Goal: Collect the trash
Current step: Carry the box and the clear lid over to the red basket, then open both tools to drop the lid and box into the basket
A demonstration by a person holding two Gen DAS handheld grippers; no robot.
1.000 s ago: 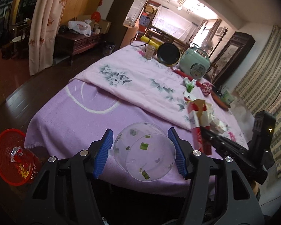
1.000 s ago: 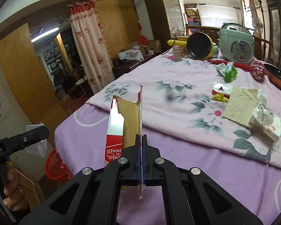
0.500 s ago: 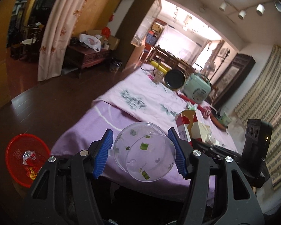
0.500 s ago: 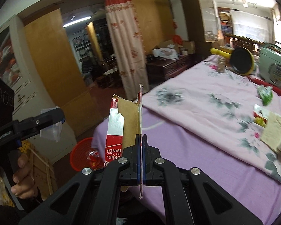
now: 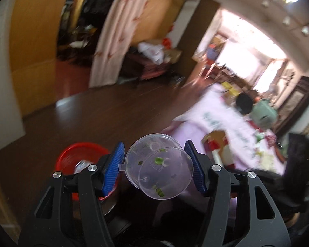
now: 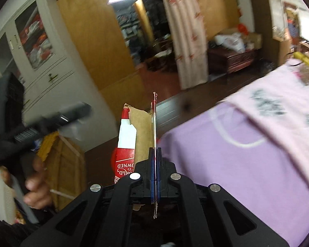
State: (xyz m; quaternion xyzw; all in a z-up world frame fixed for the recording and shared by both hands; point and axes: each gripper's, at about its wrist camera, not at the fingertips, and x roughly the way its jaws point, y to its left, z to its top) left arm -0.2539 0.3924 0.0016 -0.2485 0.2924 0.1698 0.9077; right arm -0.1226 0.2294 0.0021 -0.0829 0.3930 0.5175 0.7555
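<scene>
A clear plastic cup point(image 5: 159, 165), flecked inside with green scraps, sits crosswise between the blue pads of the left hand-held gripper point(image 5: 154, 165), clamped at its sides so it travels without spilling. Just below and left waits the red basket point(image 5: 80, 158) on the dark floor point(image 5: 105, 111), some litter already in it. The right hand-held gripper point(image 6: 155, 177) is pinched tight on a torn red-and-white carton point(image 6: 134, 135), edge-on. Both look bound for that basket, beside the purple-covered worktop point(image 6: 237, 164).
</scene>
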